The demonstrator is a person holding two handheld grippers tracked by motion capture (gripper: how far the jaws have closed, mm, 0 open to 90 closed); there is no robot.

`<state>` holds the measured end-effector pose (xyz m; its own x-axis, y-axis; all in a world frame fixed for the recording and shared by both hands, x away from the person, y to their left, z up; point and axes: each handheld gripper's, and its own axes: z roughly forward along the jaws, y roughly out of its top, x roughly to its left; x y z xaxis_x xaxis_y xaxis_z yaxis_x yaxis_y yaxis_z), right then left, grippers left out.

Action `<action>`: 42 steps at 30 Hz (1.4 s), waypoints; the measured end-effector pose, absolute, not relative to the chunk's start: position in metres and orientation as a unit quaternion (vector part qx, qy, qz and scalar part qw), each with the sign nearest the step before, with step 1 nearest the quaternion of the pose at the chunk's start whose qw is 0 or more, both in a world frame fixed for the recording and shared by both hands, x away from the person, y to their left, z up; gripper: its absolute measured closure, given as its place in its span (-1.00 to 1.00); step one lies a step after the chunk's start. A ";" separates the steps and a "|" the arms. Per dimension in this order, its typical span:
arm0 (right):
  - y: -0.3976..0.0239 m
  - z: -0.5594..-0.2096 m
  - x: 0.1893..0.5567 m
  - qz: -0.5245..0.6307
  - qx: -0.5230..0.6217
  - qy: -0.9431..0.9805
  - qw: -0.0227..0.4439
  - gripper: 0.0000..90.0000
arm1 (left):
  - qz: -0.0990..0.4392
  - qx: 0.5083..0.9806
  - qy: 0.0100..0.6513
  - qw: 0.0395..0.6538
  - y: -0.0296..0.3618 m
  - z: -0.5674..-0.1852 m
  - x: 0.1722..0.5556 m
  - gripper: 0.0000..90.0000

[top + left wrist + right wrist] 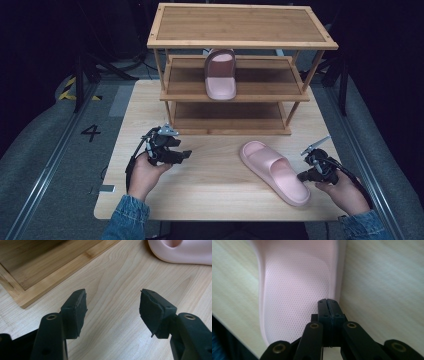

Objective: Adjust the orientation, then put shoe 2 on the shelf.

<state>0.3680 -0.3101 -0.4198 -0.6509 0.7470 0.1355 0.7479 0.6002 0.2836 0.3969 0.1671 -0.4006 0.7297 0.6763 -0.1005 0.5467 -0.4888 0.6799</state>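
Your right gripper, jaws pressed together on nothing, sits at the bench slipper's heel while your left gripper gapes empty; open it, then grasp the slipper for shelving.

Both sleeves blue denim, cuffs at wrists. Left gripper black, chunky, grey three-cornered plate on top, black cable hanging by hand. Right gripper black too, thin grey plate sticking up, black cable trailing back. Jaws black, flat rubbery pads with worn edges, round brass-coloured rings near tips, small screws.
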 end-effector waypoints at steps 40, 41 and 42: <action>-0.297 -0.415 0.388 -0.247 -0.389 -0.886 -0.055 0.89 | 0.101 0.843 0.384 0.364 0.193 -0.401 0.380 -0.12; -0.297 -0.414 0.388 -0.247 -0.389 -0.886 -0.055 0.89 | 0.102 0.843 0.383 0.363 0.194 -0.401 0.380 -0.12; -0.297 -0.413 0.387 -0.248 -0.388 -0.886 -0.055 0.90 | 0.102 0.844 0.383 0.360 0.195 -0.400 0.380 -0.12</action>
